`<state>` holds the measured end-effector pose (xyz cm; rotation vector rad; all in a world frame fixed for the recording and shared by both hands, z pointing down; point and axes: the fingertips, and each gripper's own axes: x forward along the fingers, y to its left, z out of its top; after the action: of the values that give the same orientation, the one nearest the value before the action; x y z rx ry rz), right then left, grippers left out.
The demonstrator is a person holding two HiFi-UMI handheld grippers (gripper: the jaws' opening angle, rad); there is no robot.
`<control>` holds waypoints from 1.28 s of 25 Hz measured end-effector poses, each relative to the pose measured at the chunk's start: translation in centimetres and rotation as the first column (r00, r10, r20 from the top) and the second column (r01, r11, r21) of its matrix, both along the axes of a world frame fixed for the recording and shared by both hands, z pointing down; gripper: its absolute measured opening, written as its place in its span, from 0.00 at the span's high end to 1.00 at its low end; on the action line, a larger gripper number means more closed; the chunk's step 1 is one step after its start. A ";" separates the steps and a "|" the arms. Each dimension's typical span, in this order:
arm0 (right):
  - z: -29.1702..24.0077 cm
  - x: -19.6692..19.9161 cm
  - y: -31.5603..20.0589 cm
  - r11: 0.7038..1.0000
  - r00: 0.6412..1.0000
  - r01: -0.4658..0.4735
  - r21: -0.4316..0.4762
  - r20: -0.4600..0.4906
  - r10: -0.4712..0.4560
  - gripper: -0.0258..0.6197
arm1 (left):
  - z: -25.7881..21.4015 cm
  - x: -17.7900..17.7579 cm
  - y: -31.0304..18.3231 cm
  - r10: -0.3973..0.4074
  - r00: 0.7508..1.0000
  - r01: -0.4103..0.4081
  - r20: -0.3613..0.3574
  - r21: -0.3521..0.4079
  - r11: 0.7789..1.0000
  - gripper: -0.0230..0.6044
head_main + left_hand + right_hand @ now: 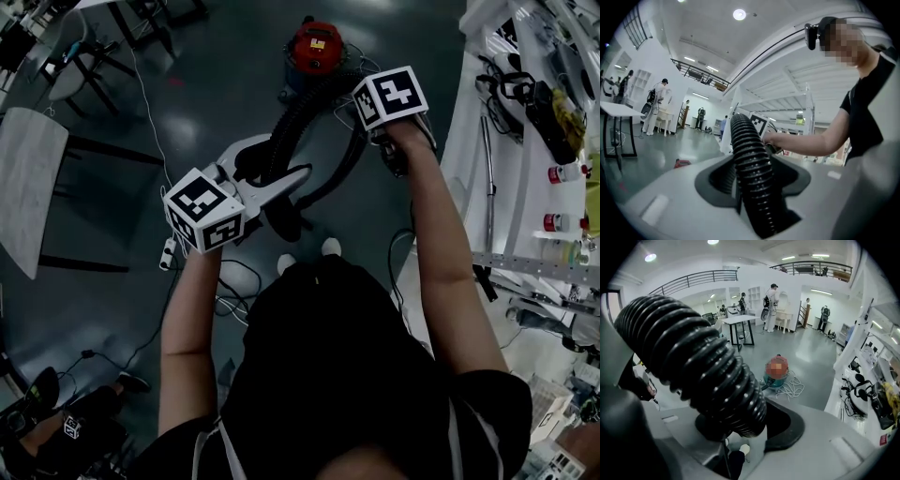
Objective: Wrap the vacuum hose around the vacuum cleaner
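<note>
The fingers (pixel 825 446) of the right gripper (pixel 743 430) are closed on the vacuum hose (pixel 693 357), whose ribbed black body fills the dark notch between them. Those of the left gripper (pixel 754 187) are set around another stretch of the same hose. A dark gap is left at one side of it there, so the hose appears to be loosely enclosed rather than pinched; firm contact cannot be confirmed from that view.

The vacuum cleaner (pixel 316 47), red on top, stands on the floor (pixel 216 84) ahead of the person. It is well apart from both grippers, and a loose white cord (pixel 793 391) lies just beside it. From the cleaner the hose is led back toward the person, so that its long axis runs roughly along the line from cleaner to body. One run passes through the left gripper, and a second run rises toward the right gripper, which is held up beside the white surface (pixel 525 178) at the person's right.

In the head view the right gripper lies nearer the cleaner, and in its own view the cleaner is seen straight ahead, beyond the held hose. The left gripper is held lower and closer to the body.

The wrapping is judged to be at an early stage. The coming move turns on the held slack being carried forward to the cleaner and led around it. The nearer right hand is better placed to lead, with the hose fed through the looser left fingers.
</note>
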<state>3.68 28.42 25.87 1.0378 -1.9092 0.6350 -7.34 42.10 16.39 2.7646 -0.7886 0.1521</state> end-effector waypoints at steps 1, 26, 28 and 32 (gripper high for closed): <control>0.1 0.1 0.2 1.000 1.000 -0.001 -0.005 0.002 0.001 0.70 | -0.1 0.0 0.0 -0.003 1.000 0.004 -0.002 0.005 1.000 0.63; -2.5 -2.4 5.5 0.990 0.943 0.065 -0.125 0.331 -0.020 0.68 | -9.8 -3.2 -10.2 -0.241 0.969 0.214 0.055 0.301 0.929 0.70; -3.3 -2.8 5.5 0.995 0.939 0.043 -0.087 0.343 -0.010 0.68 | -10.5 -3.5 -10.5 -0.280 0.960 0.259 0.019 0.323 0.910 0.70; -4.6 -1.4 3.8 0.997 0.959 -0.037 0.075 0.284 0.014 0.68 | -12.1 -3.4 -9.8 -0.288 0.957 0.247 0.035 0.420 0.873 0.70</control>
<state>2.26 32.20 21.26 1.0681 -2.1869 0.7615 -10.78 32.32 4.34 3.0057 -1.3629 0.0697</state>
